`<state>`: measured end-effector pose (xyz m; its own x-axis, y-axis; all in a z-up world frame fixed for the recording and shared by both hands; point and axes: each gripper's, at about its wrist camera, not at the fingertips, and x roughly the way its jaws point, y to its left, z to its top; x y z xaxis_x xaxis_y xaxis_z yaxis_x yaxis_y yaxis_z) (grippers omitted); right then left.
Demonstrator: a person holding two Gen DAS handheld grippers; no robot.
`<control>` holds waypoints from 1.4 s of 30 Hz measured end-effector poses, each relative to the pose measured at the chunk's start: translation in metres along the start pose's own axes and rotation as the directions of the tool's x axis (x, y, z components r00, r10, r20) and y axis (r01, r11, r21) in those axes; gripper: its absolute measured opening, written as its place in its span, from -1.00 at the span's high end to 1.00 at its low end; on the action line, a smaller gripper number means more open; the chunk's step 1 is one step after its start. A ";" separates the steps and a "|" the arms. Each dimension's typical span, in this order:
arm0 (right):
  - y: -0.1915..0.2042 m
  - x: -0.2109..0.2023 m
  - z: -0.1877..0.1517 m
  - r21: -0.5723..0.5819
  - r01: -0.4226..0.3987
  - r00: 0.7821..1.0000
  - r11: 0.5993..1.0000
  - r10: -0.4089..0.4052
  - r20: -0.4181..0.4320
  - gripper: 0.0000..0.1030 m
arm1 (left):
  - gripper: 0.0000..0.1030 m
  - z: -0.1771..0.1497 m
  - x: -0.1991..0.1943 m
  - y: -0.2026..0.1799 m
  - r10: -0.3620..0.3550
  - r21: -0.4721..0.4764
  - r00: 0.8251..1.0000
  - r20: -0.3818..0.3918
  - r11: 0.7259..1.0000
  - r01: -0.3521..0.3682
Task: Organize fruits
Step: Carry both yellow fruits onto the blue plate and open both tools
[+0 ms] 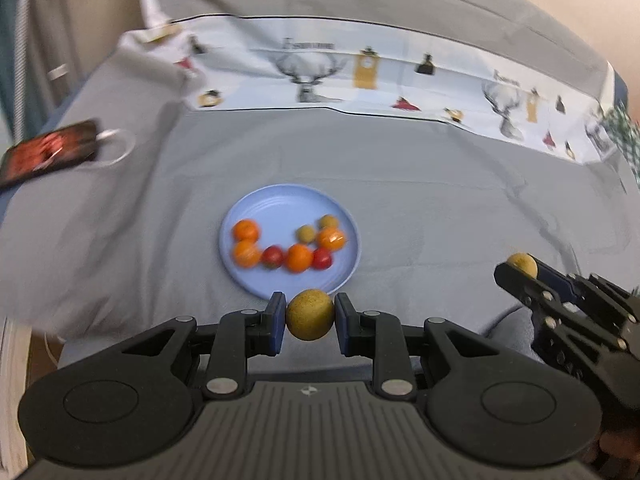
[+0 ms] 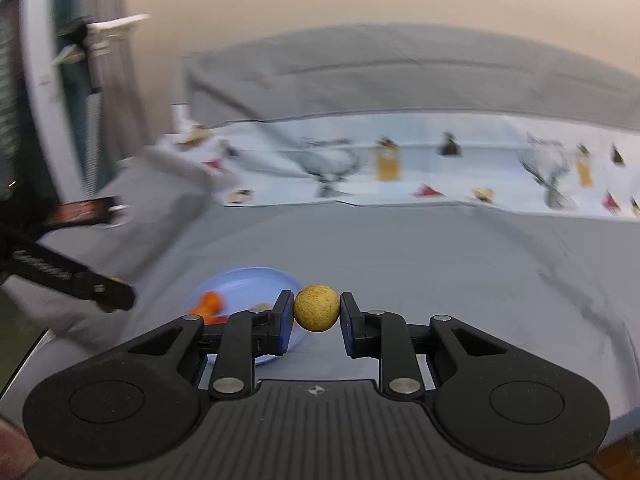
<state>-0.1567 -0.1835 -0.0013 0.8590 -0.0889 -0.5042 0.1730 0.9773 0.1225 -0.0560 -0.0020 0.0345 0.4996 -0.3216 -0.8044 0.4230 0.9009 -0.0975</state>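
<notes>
The script above the stag's head on the printed white band is too blurred to read, and so is the lettering on the dark bar at the left edge of the right wrist view. That band, with antlered stags, yellow clocks and small red and black figures, is running across a wrinkled grey cloth-covered surface with a beige wall behind. A dark phone-like slab with a reddish face is lying far left. A round pale blue ridged plate is sitting mid-cloth, holding orange, red and small tan fruits in a curved row. The left gripper, black with blue pads, is pinching a speckled yellow-brown round fruit just before the plate's near rim. The right gripper is likewise clamping a second matching yellow ball-shaped fruit, beside the plate's right edge.
</notes>
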 end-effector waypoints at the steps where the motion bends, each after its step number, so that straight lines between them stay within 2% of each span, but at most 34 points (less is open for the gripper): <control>1: 0.011 -0.008 -0.002 -0.024 -0.018 1.000 1.000 0.018 0.005 0.50 | 0.45 -0.005 -0.007 0.004 0.004 -0.013 1.000 0.011 1.000 -0.004; 8: 0.056 -0.042 -0.014 -0.150 -0.081 0.996 0.985 0.084 0.015 0.50 | 0.45 -0.045 -0.053 0.013 0.030 -0.031 0.992 0.121 0.999 -0.026; 16: 0.070 -0.060 -0.017 -0.196 -0.079 0.996 0.977 0.085 0.024 0.50 | 0.45 -0.062 -0.069 0.013 0.000 -0.059 0.987 0.158 0.998 0.009; 27: 0.071 -0.062 -0.018 -0.196 -0.062 0.997 0.979 0.069 0.029 0.50 | 0.45 -0.060 -0.070 0.016 -0.008 -0.064 0.985 0.173 0.998 0.019; 42: 0.069 -0.044 -0.016 -0.178 -0.066 0.998 0.982 0.063 -0.022 0.50 | 0.45 -0.052 -0.050 0.024 -0.014 -0.077 0.991 0.133 0.997 0.024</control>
<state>-0.1901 -0.1092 0.0154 0.8573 -0.0225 -0.5143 0.0269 0.9996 0.0012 -0.1105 0.0513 0.0418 0.5896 -0.3700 -0.7179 0.3756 0.9126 -0.1618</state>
